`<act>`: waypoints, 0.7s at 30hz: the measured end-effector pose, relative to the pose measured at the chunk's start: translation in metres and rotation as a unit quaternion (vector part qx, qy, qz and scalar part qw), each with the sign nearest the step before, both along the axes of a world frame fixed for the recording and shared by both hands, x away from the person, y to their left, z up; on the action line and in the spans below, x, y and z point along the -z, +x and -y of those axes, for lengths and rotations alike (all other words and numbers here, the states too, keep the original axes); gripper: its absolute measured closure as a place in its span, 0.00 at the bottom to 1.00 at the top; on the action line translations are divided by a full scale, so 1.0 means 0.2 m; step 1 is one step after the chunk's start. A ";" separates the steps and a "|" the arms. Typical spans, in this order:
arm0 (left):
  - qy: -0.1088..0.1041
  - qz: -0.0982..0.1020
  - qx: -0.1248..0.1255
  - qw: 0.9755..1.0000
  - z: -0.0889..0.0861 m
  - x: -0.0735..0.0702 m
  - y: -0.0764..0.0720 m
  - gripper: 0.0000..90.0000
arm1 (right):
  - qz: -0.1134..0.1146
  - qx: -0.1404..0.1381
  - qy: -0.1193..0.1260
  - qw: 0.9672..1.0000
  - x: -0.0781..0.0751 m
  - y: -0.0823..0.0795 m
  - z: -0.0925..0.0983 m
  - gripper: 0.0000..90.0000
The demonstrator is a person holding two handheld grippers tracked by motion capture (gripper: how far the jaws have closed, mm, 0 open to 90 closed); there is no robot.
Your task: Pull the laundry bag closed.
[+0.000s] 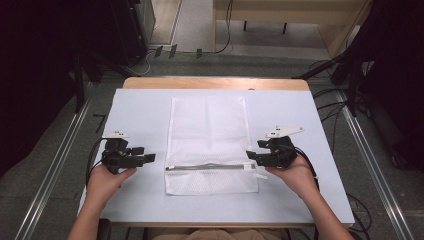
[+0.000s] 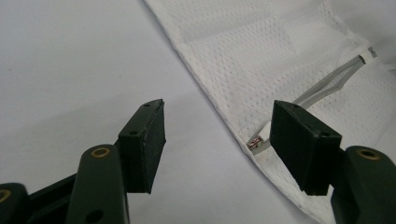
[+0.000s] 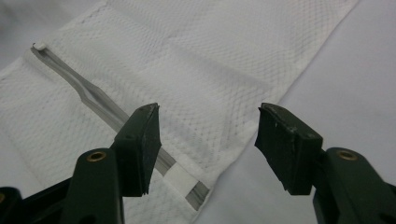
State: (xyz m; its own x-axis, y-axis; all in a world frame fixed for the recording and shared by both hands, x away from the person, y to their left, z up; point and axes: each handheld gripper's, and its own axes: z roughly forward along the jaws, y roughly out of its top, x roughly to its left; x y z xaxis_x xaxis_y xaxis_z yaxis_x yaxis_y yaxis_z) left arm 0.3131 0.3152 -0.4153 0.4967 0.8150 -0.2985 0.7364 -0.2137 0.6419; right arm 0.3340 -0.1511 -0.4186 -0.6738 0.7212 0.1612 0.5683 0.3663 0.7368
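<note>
Mesh bag (image 1: 210, 142) lies flat in the middle of the white table (image 1: 140, 107), its zipper (image 1: 207, 167) running across near the person's end. The left claw (image 1: 150, 158) hovers just beside the bag's left edge, jaws spread and empty, level with the zipper's end. The right claw (image 1: 250, 156) sits at the bag's right edge by the zipper's other end, jaws apart, grasping nothing, with the bag's edge between them in the right gripper view.
</note>
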 end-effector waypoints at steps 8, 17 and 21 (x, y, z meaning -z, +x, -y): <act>0.002 0.002 -0.001 1.000 0.00 0.00 0.00 0.40 | -0.003 -0.028 -0.008 1.000 -0.03 -0.02 -0.08 0.50; -0.007 0.002 -0.009 1.000 0.00 -0.01 -0.01 0.39 | -0.005 -0.063 -0.019 0.998 -0.03 -0.06 -0.21 0.54; -0.005 0.001 -0.009 1.000 0.00 0.00 -0.01 0.39 | -0.004 -0.073 -0.017 0.997 -0.02 -0.06 -0.25 0.55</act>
State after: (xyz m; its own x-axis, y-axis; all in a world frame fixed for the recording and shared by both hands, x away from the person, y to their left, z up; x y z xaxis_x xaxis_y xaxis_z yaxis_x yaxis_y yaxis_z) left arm 0.3108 0.3161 -0.4144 0.4823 0.8210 -0.3056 0.7385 -0.1934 0.6460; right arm 0.3213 -0.1016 -0.4138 -0.7709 0.6205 0.1435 0.5128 0.4711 0.7177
